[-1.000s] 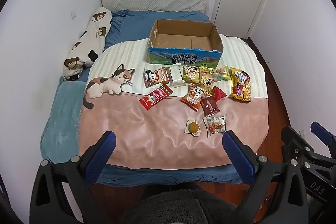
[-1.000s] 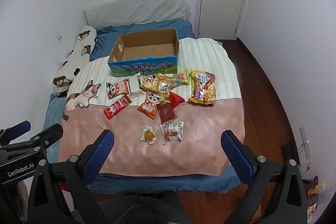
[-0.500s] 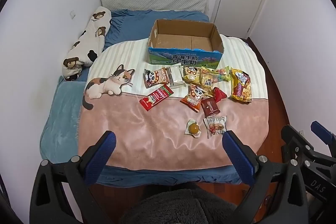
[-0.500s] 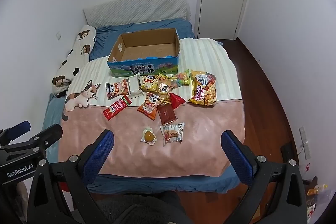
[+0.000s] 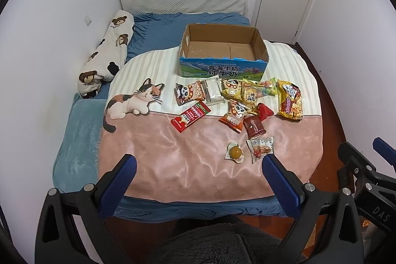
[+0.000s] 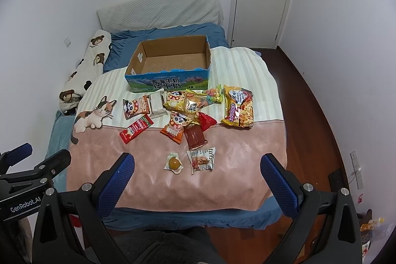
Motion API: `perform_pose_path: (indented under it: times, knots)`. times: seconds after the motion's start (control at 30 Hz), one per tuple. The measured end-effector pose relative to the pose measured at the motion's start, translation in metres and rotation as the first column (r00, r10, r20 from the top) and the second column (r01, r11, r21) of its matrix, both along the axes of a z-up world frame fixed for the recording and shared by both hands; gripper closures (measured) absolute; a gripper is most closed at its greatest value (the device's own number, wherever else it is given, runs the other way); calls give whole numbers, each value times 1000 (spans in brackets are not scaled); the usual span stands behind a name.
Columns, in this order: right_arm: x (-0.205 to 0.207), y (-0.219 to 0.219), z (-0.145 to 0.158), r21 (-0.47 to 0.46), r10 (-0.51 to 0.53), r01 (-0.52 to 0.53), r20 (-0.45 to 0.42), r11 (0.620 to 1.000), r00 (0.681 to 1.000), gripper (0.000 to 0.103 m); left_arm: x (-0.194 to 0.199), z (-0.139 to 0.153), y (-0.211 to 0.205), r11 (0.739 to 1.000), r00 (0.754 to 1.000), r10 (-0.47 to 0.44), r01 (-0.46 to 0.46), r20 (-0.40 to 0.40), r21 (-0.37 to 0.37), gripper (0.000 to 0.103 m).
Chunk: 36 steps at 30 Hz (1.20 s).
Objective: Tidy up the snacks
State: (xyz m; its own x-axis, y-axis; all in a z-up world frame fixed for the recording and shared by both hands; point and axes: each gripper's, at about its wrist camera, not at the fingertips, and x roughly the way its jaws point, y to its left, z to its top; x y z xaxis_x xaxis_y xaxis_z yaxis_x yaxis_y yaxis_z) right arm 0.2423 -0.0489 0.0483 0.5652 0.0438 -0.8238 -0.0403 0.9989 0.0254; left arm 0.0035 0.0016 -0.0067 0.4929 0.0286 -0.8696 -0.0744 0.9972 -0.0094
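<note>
White-walled bedroom; bed [image 6: 247,95] with a striped cream and pink plush blanket carrying all the items.

Item 1: small clear packet with a round amber sweet [image 6: 174,163] [image 5: 235,152], nearest the foot of the bed. Roughly round, no marked long axis. Just beside it to the right, not quite touching, lies a white wrapped pastry packet [image 6: 201,160] [image 5: 261,149], long axis running slightly aslant across the bed.

Item 2: main scatter of bright foil snack bags, farther up the bed, several overlapping; large yellow noodle packet [image 6: 238,107] at the right end, red flat sachet [image 6: 136,128] at the left.

Item 3: open, empty cardboard box with blue printed sides [image 6: 170,67], beyond the scatter.

Right hand-held gripper [image 6: 196,180]: jaws spread wide, holding nothing; both near packets lie straight ahead between its fingers. Judged the nearer tool.

Left hand-held gripper [image 5: 198,180]: likewise spread wide and empty; the same packets sit ahead and toward its right finger [image 5: 279,184].
</note>
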Motion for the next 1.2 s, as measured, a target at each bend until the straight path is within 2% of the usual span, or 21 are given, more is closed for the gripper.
perform_pose_path:
  times: [1.2]
  knots:
    - [10, 4, 9, -5, -1, 1, 26, 1000, 1000, 0, 3, 8, 2, 1000, 1000, -6, 6, 10, -5, 0]
